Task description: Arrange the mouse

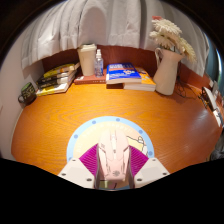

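Observation:
A pale pink mouse (pixel 112 152) lies lengthwise between my fingers, its nose pointing away from me. Both magenta pads (pixel 91 160) press against its sides, so my gripper (pixel 112 166) is shut on the mouse. Under and just ahead of it a round mouse mat (pixel 81 133) with a light blue rim and a printed picture lies on the wooden table (pixel 60 120). I cannot tell whether the mouse touches the mat or hangs a little above it. The rear of the mouse is hidden between the fingers.
Along the table's far edge stand stacked books (pixel 57 78) at the left, a white box (pixel 88 58) with a small bottle (pixel 99 63), a blue book pile (pixel 128 75), and a white vase (pixel 167 68) with flowers. More objects (pixel 212 102) sit at the right edge. A curtain hangs behind.

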